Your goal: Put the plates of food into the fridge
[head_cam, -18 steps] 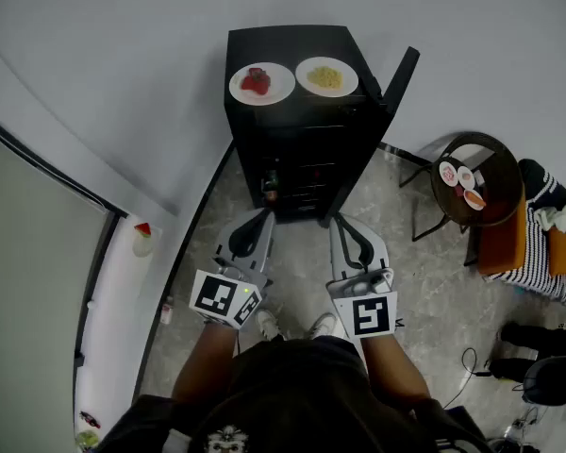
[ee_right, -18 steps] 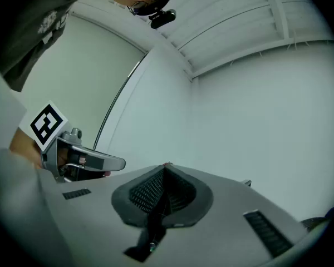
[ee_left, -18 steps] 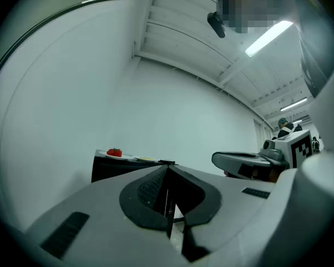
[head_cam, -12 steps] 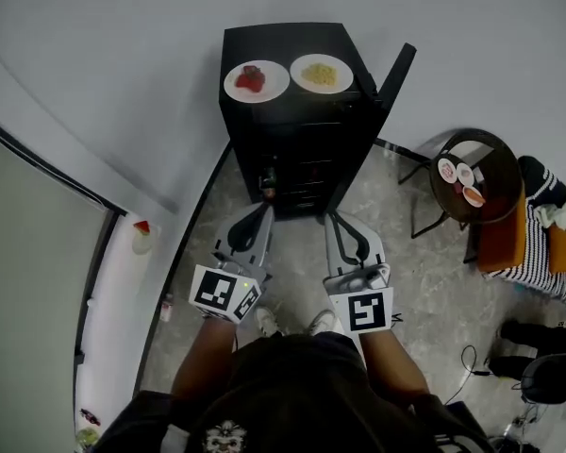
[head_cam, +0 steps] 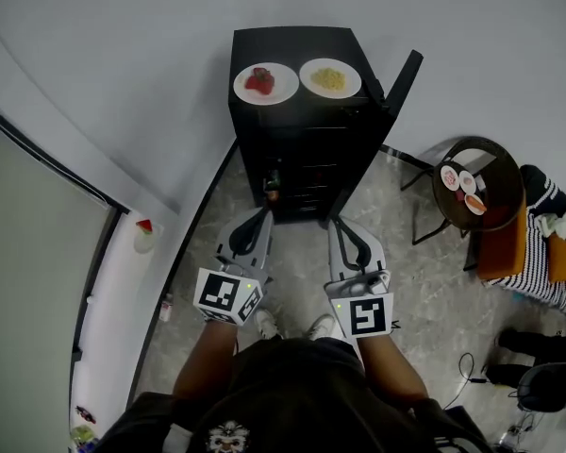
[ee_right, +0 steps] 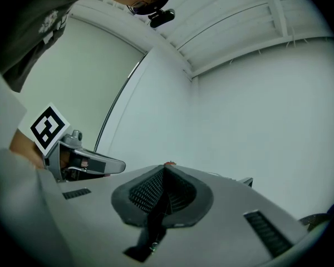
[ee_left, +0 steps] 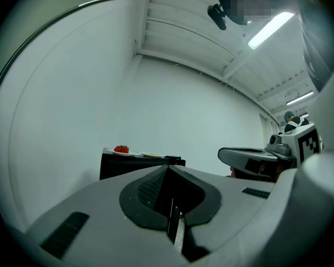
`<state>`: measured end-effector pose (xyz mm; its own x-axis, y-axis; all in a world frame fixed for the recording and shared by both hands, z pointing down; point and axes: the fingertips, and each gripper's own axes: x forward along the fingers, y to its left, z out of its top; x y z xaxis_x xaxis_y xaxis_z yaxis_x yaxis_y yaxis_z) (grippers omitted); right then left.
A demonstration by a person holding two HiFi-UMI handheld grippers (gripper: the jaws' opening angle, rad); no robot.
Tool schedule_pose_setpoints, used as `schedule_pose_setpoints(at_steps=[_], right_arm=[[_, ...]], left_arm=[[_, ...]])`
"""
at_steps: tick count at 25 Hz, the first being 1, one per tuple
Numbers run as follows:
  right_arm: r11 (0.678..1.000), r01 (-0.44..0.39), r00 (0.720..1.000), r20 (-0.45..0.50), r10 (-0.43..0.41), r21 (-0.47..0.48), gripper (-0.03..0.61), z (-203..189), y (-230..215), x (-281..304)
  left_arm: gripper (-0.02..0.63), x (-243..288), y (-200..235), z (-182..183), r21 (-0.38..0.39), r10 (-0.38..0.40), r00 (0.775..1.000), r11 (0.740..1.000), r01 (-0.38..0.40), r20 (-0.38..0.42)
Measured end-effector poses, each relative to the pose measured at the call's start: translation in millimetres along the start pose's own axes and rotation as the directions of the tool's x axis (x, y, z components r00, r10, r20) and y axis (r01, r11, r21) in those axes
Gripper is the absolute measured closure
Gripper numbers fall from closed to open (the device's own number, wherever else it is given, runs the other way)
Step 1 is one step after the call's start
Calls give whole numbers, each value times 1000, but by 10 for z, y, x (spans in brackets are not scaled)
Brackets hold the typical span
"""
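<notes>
left tool (head_cam: 260, 215): jaws closed on nothing, pads meeting at the tip; held level, nose toward the fridge.
right tool (head_cam: 338, 223): jaws shut tight, empty; just beside the left tool and roughly parallel to it, nose a touch above level.
fridge (head_cam: 302, 149): black, straight ahead of both tools, well apart from their tips; shelves exposed.
door (head_cam: 399, 81): swung open, ahead and outboard of the right tool.
red-food plate (head_cam: 265, 83): white, on the fridge top, ahead of the left tool and above its nose line; neither tool touches it.
yellow-food plate (head_cam: 330, 77): white, on the fridge top just beside the red-food plate, ahead of the right tool; neither tool touches it.
plate rims: very near each other; can't tell if they touch.
table (head_cam: 495, 170): round, dark, well off to the outboard side of the right tool; small dishes (head_cam: 464, 179) on it.
ledge (head_cam: 113, 310): white, outboard of the left tool; small red-topped item (head_cam: 143, 236) on it.
floor (head_cam: 424, 291): mottled grey, below both tools.
</notes>
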<state>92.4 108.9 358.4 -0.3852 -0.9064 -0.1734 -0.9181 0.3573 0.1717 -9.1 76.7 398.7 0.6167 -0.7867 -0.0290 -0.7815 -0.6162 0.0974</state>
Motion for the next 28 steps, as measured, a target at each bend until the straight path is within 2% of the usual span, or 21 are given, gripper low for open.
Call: schedule_pose_setpoints(at_steps=[6, 17, 22, 28], right_arm=[[999, 36, 998, -51, -36, -8, 557, -92, -9, 92], [993, 109, 989, -92, -112, -33, 555, -159, 20, 334], [994, 90, 989, -110, -97, -61, 555, -167, -27, 462], [996, 53, 992, -113, -61, -72, 554, -271, -148, 719]], left_arm=[[604, -34, 178, -37, -17, 7, 1000, 1000, -7, -20], [604, -90, 548, -43, -20, -47, 999, 999, 46, -26], [604, 10, 598, -39, -28, -52, 998, 998, 51, -29], [604, 274, 636, -29, 0, -51, 998, 999, 51, -44]])
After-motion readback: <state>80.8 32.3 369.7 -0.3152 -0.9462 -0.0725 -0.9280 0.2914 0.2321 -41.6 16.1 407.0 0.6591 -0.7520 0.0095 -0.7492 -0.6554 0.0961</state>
